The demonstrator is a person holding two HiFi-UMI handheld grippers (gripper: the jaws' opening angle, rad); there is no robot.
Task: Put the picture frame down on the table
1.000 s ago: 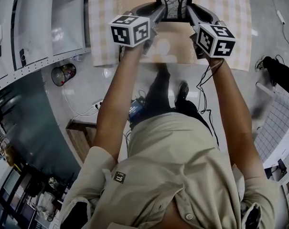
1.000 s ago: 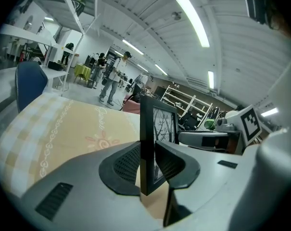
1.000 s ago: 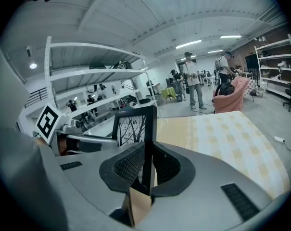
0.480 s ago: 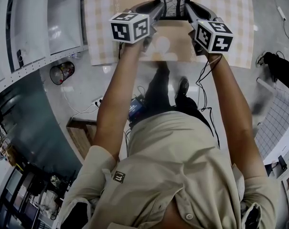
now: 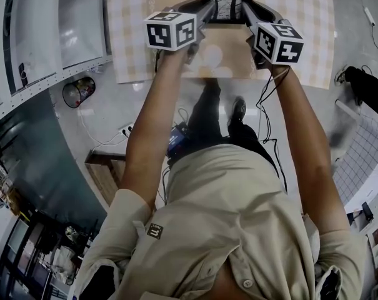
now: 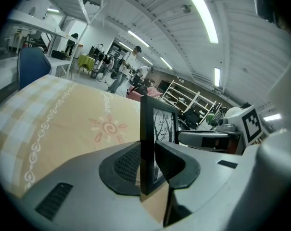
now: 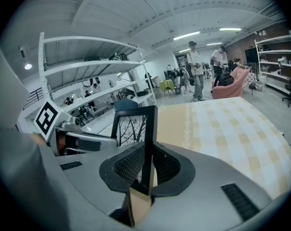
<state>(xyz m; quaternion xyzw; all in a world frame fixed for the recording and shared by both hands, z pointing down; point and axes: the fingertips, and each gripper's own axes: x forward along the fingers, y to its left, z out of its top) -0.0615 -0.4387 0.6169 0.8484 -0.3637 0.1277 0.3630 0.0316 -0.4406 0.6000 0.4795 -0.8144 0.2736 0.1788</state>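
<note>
A black picture frame (image 5: 226, 0) with a bare-tree print is held upright between both grippers, above a table (image 5: 139, 36) covered in a yellow and white checked cloth. My left gripper (image 5: 204, 12) is shut on the frame's left edge (image 6: 146, 148). On the opposite side, my right gripper (image 5: 247, 11) is shut on the right edge (image 7: 149, 148). In the left gripper view the frame (image 6: 157, 129) stands edge-on between the pads. The right gripper view shows the frame's (image 7: 133, 126) printed face. Whether its bottom edge touches the cloth is hidden.
The cloth has a plain tan centre strip (image 5: 223, 52) under the grippers. A black waste bin (image 5: 76, 92) stands on the floor to the left of the table. Cables (image 5: 267, 136) lie on the floor by the person's feet. Shelving (image 7: 87, 81) and people stand far behind.
Both grippers and the frame have shifted slightly forward over the table, toward the top of the head view. Both grips are unchanged.
</note>
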